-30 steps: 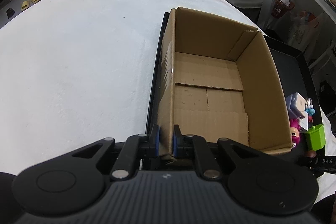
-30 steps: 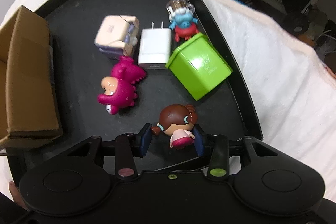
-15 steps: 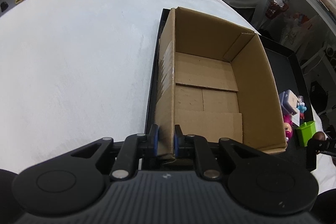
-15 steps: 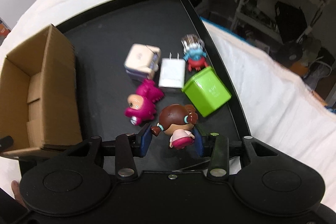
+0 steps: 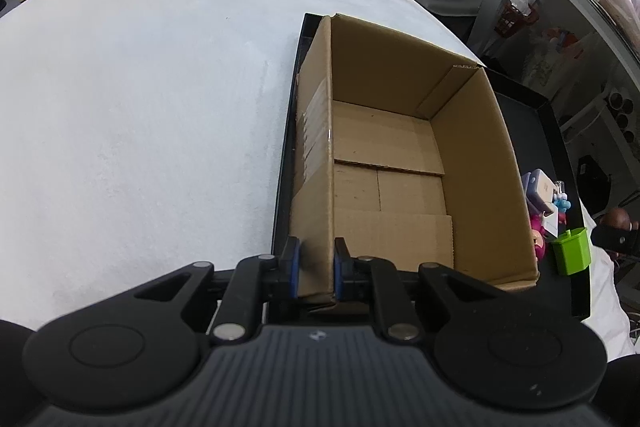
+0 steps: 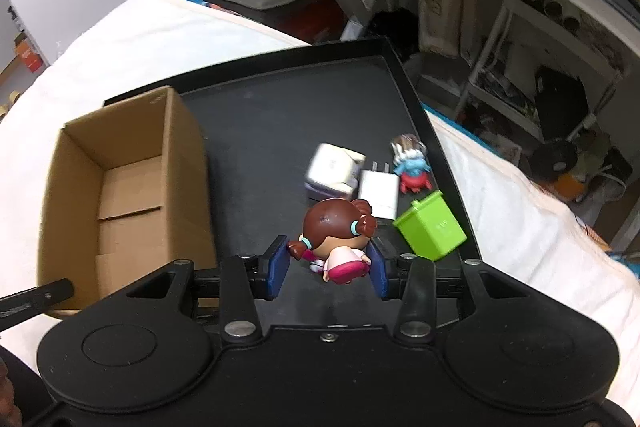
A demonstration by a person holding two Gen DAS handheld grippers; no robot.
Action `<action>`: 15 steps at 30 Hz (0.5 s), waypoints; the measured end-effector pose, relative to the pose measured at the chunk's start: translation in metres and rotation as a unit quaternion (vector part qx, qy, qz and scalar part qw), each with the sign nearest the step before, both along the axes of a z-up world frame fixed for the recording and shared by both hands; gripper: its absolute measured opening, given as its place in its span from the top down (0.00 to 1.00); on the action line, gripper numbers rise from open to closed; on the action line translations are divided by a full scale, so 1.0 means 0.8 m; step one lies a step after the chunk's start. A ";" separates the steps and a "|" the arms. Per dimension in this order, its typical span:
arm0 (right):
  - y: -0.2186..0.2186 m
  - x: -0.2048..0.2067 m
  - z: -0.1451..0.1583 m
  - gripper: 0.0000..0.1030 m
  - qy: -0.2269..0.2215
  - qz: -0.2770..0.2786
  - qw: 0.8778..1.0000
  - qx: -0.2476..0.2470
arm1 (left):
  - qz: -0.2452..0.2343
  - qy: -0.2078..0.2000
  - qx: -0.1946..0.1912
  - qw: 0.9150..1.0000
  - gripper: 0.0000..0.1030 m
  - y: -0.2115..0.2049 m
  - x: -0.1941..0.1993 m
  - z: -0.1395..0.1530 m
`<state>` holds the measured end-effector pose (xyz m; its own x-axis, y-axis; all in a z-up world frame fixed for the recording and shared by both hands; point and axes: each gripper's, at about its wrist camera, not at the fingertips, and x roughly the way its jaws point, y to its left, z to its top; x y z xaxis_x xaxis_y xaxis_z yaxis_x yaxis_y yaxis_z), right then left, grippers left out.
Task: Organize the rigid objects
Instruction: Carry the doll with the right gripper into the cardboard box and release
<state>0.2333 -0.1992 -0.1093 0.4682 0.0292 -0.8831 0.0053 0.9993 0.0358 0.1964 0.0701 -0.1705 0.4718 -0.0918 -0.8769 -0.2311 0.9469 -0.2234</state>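
Observation:
An open, empty cardboard box (image 5: 400,147) stands on the left part of a black tray (image 6: 280,115). My left gripper (image 5: 314,273) is shut on the wall at the box's near left corner. In the right wrist view, my right gripper (image 6: 328,263) is shut on a brown-haired doll (image 6: 334,231) in a pink dress, held in the air above the tray to the right of the box (image 6: 120,187). Beyond the doll lie a green bin (image 6: 432,231), a white charger (image 6: 378,193), a cream and purple case (image 6: 334,171) and a blue and red figure (image 6: 412,167).
The tray rests on a white cloth-covered table (image 5: 140,107). A pink figure (image 5: 538,239) lies by the green bin (image 5: 572,251); the doll hides it in the right wrist view. Shelving and clutter (image 6: 520,47) stand beyond the table's right side.
My right gripper has risen with the doll, so the tray's toys look smaller and the box has come into its view. My left gripper has stayed on the box wall.

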 end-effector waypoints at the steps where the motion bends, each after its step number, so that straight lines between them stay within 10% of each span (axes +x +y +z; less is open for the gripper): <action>1: 0.005 -0.001 0.003 0.60 -0.003 0.004 1.000 -0.001 | -0.001 -0.001 -0.001 1.000 0.85 0.000 0.000 0.000; 15: 0.083 0.002 0.041 0.60 -0.046 0.072 0.996 -0.001 | -0.001 -0.009 -0.027 1.000 0.85 0.013 -0.005 -0.004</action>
<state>0.2350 -0.1332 -0.0768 0.5388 0.0998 -0.8365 -0.1407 0.9897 0.0275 0.1928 0.0804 -0.1735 0.4870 -0.1389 -0.8623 -0.2252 0.9339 -0.2776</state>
